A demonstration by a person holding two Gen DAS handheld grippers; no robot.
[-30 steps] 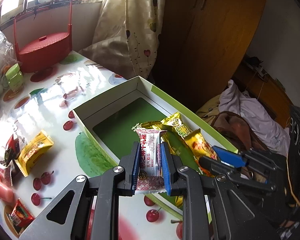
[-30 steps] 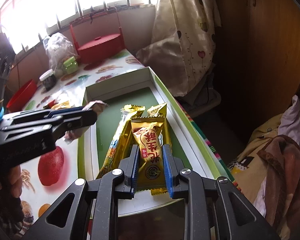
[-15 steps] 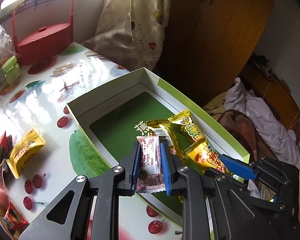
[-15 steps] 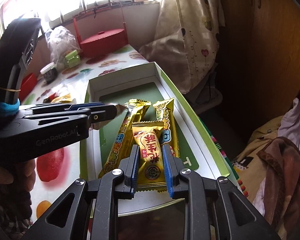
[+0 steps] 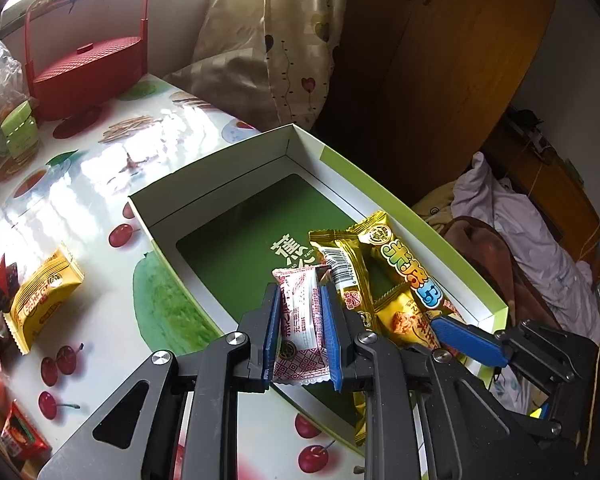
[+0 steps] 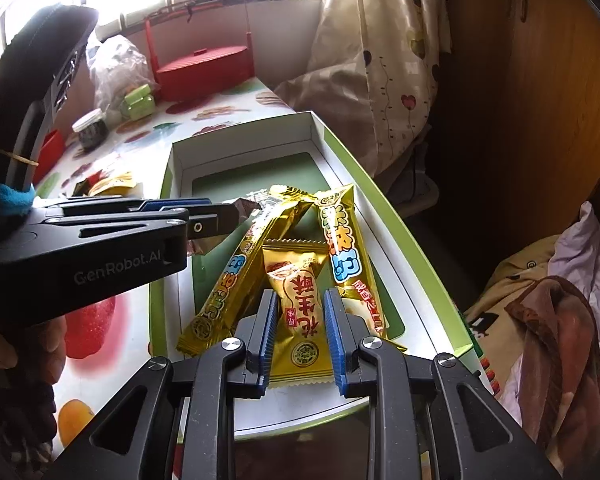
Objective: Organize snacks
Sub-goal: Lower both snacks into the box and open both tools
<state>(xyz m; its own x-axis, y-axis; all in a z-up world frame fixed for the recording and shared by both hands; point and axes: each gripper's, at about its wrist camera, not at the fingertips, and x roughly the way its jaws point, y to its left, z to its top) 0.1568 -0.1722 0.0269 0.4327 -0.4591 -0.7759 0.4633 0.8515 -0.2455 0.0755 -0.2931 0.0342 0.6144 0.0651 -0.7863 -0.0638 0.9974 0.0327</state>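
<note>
Right now my left gripper [image 5: 300,332] is clamped on a white-and-red snack packet [image 5: 300,320], held over the near part of the green box [image 5: 380,192]. My right gripper [image 6: 298,340] pinches a golden peanut-candy packet [image 6: 300,312] just above that box, over two long golden bars [image 6: 340,240] lying inside it (they cross near their far ends). Beyond the bars, the box's far half is bare green floor. Left of the box, a yellow packet [image 5: 44,292] lies loose on the cherry-print tablecloth [image 5: 100,184].
</note>
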